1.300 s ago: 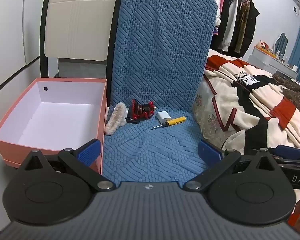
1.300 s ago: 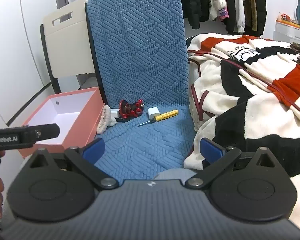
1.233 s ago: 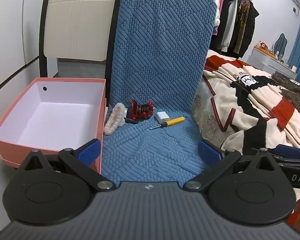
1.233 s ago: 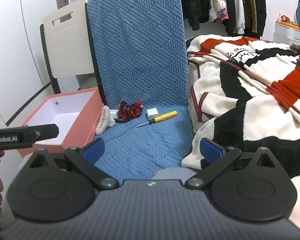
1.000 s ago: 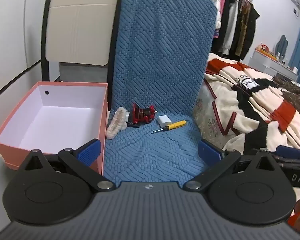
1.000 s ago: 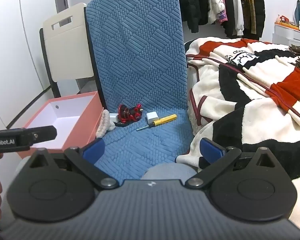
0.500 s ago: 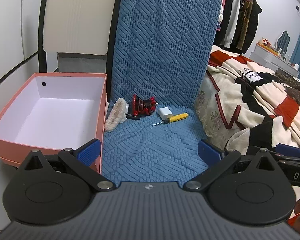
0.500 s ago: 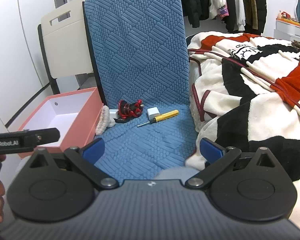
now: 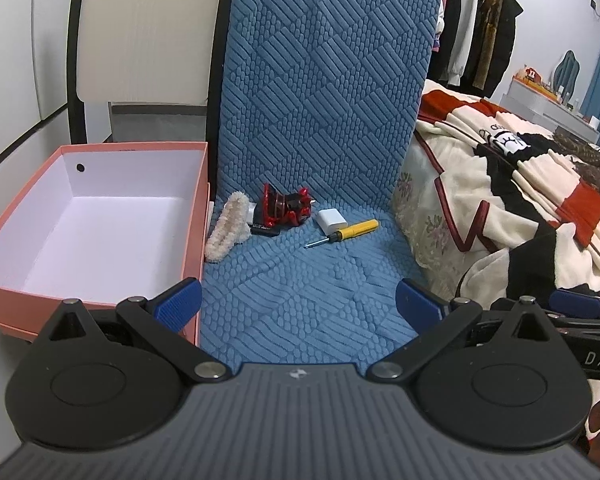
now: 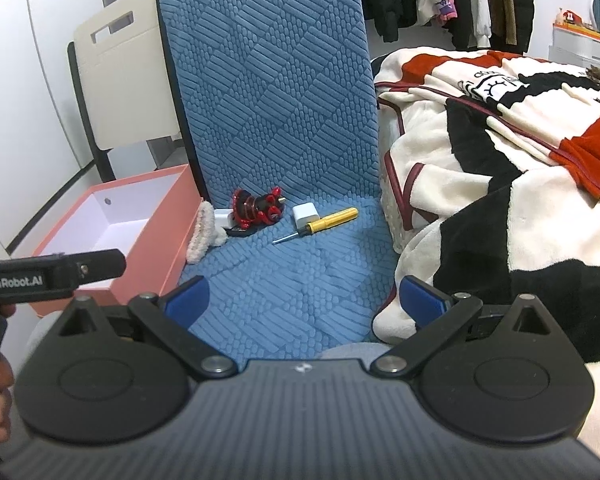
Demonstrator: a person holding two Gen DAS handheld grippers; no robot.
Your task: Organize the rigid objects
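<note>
On the blue chair seat (image 9: 300, 300) lie a yellow screwdriver (image 9: 346, 232), a white charger block (image 9: 330, 220), a red and black toy (image 9: 286, 210), a fluffy cream item (image 9: 226, 232) and a small black object (image 9: 265, 230). They also show in the right wrist view: screwdriver (image 10: 320, 224), charger (image 10: 305, 214), toy (image 10: 258, 208). An empty pink box (image 9: 92, 224) stands left of the seat. My left gripper (image 9: 298, 304) and right gripper (image 10: 304, 296) are open, empty and well short of the objects.
A striped blanket (image 10: 500, 152) covers the bed right of the chair. A cream folding chair (image 9: 140, 40) stands behind the box. A clothes rack (image 9: 476, 32) is at the back right. The left gripper's body (image 10: 52, 276) shows in the right view.
Both grippers have moved slightly closer to the chair seat; the objects look a little larger. Nothing on the seat has moved.
</note>
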